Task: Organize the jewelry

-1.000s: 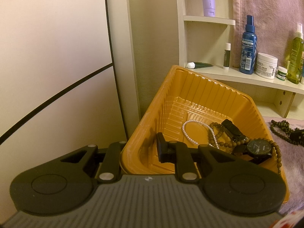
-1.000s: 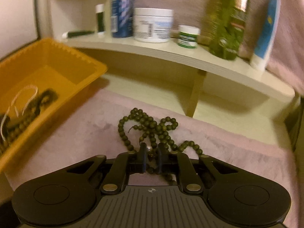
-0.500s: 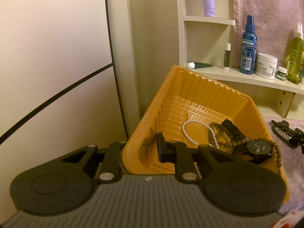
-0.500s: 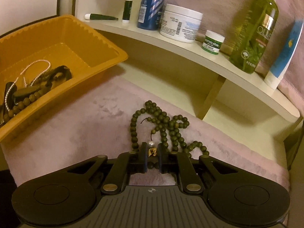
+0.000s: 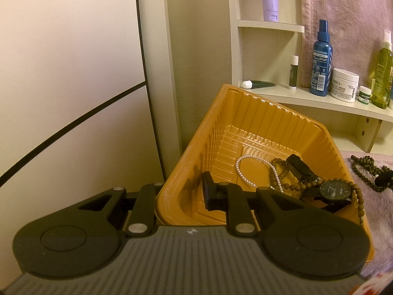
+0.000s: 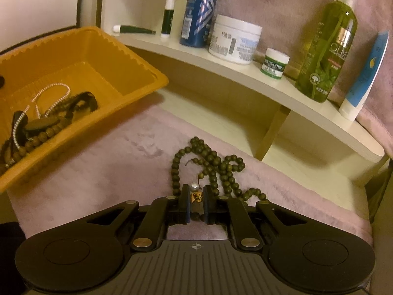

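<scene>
My left gripper (image 5: 180,194) is shut on the near rim of the orange tray (image 5: 258,120) and holds it tilted, one finger inside and one outside the wall. The tray holds a pearl strand (image 5: 242,172), a brown bead bracelet (image 5: 278,174) and a black watch (image 5: 334,191). My right gripper (image 6: 195,201) is shut on a dark green bead necklace (image 6: 211,164) that lies bunched on the pink cloth (image 6: 110,172). The tray (image 6: 137,61) is to its left in the right wrist view.
A white shelf (image 6: 258,78) behind carries a blue spray bottle (image 6: 196,12), a white cream jar (image 6: 233,39), a small green jar (image 6: 275,64), a green bottle (image 6: 326,49) and a tube (image 6: 363,73). A pale wall panel (image 5: 68,73) is at left.
My right gripper, shut on the green beads, has pulled back and risen; the view now shows more of the tray and shelf. The left gripper and tray have stayed still.
</scene>
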Motion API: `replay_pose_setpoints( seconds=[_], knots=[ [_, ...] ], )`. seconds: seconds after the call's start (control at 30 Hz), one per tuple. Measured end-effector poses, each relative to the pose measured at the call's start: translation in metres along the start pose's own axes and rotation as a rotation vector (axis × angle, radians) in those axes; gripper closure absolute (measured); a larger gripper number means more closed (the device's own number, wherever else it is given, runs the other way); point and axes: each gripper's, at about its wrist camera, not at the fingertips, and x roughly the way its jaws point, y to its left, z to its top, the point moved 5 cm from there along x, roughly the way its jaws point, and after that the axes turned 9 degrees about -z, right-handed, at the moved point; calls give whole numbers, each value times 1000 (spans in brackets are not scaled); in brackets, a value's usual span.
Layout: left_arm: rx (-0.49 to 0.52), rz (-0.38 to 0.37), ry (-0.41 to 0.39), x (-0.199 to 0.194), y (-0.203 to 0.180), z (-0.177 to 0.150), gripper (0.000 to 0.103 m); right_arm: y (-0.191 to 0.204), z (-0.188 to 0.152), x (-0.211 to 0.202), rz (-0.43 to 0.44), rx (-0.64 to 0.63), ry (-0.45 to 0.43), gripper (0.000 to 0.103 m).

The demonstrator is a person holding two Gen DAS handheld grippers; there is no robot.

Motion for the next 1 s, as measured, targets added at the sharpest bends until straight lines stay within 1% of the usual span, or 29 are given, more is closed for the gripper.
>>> replay_pose_setpoints(
  seconds=[0.13,0.27,0.37,0.5,0.63,0.77,1.0],
  knots=[
    [1,0,1,-1,0,0,86,1,9,-13,26,30,-33,93],
    [2,1,0,0,0,0,86,2,21,-27,72,74,-72,93],
    [2,1,0,0,0,0,86,6,33,-38,128,117,-99,93],
    [2,0,1,0,-1,0,86,19,49,-51,226,164,-126,93],
    [1,1,0,0,0,0,86,42,62,-56,324,179,-132,93],
    [-2,-2,1,-1,-1,1,86,69,72,-51,398,165,-118,93],
    [-3,-7,6,-1,-2,3,86,106,79,-33,455,126,-81,93]
  ],
)
